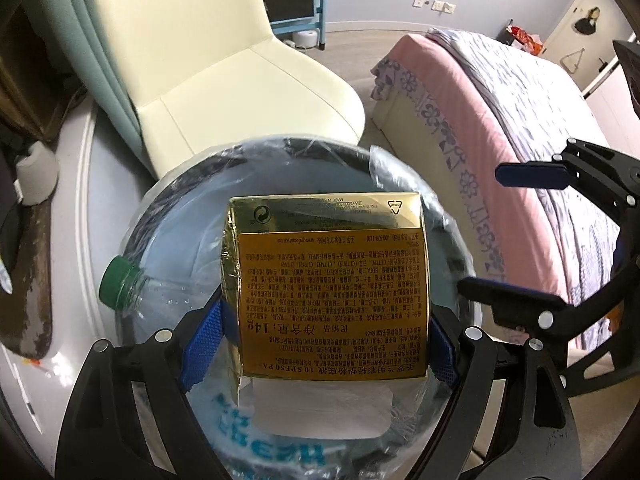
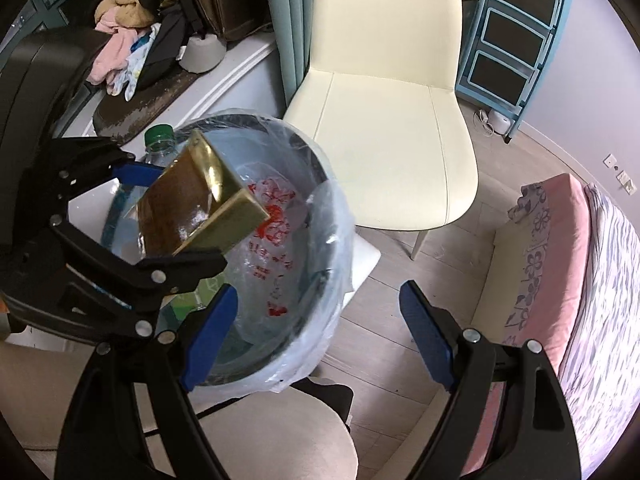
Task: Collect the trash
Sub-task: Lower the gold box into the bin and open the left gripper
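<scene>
Now the left tool (image 1: pixel 320 344) grips the gold box (image 1: pixel 328 288), lengthwise forward over the bin (image 1: pixel 168 200); right tool (image 2: pixel 316 340) gapes empty.

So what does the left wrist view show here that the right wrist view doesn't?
Only the left wrist view shows the printed label face of the gold box and the left tongs' blue pads clamped on its sides. Only the right wrist view shows the red-printed bag inside the bin and the clothes pile. Both show the box over the lined trash bin, the green-capped bottle, cream chair and bed.
</scene>
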`<state>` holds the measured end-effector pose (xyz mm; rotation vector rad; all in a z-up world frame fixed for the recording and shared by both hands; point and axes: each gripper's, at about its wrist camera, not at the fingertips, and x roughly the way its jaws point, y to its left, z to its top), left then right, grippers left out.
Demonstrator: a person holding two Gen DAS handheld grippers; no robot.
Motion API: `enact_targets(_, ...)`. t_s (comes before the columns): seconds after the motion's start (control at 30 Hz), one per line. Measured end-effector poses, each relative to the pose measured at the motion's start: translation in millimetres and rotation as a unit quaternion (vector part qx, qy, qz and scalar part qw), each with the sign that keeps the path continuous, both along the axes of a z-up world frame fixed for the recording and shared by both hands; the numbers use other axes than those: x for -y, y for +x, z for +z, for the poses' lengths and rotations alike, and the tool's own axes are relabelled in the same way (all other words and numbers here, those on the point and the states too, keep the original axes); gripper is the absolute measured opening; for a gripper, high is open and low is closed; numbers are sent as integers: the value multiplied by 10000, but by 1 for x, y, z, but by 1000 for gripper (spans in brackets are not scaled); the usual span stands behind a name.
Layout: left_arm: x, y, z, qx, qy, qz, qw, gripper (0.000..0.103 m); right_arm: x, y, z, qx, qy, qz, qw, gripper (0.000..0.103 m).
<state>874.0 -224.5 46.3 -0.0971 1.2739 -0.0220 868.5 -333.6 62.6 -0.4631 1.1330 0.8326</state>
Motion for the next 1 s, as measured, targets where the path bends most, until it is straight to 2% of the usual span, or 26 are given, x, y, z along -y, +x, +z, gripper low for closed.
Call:
enact_targets(0.13,1,19,-7,-53,25,-61,10000,83,2,11,-2,-43,-22,-110,9999,80)
enact_targets(0.3,2,24,-11,-193,-32,-170,9997,84,1,16,-2,-29,-59,-119,9999,80)
enact_targets(0.43,-1,18,-10,-185,32,-220,9996,87,-1,15,0,-14,-33,-188,9998,80)
enact_targets(0.6,-14,9,-4,-220,-157,-44,9996,90,-4,11,8,77,102,-251,9996,80)
enact_targets(0.73,-19,0,3,-226,-182,-101,9995,92,-6,9,16,181,191,-378,9989,80)
enact_targets(1.0,-28,-16,24,80,-465,-55,9989,96,-2,-7,42,592,577,-718,9940,80)
